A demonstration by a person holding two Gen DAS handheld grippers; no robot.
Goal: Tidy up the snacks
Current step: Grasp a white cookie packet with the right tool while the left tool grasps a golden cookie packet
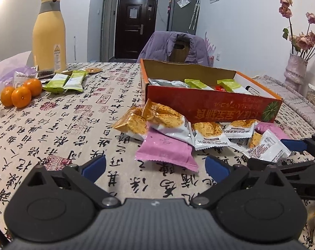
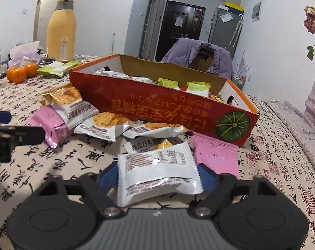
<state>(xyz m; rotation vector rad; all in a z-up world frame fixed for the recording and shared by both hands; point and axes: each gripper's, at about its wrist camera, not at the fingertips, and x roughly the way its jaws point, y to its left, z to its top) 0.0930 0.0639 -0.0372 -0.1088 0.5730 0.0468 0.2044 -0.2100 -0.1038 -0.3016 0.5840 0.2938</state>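
Observation:
An orange cardboard box (image 1: pixel 211 106) (image 2: pixel 157 108) holds green and silver snack packets. Several orange-and-white cracker packets (image 1: pixel 168 123) (image 2: pixel 103 125) and pink packets (image 1: pixel 165 152) (image 2: pixel 215 154) lie in a pile in front of it. My right gripper (image 2: pixel 158 177) is closed around a white packet (image 2: pixel 157 168), which sits between its blue pads; it also shows in the left wrist view (image 1: pixel 265 145). My left gripper (image 1: pixel 155 165) is open and empty, low over the tablecloth just before the pink packet.
Three oranges (image 1: pixel 20 93), two green packets (image 1: pixel 63 81) and a yellow thermos (image 1: pixel 49 35) stand at the far left. A vase of dried roses (image 1: pixel 294 73) is at the right. A chair with a purple jacket (image 1: pixel 174 48) is behind the table.

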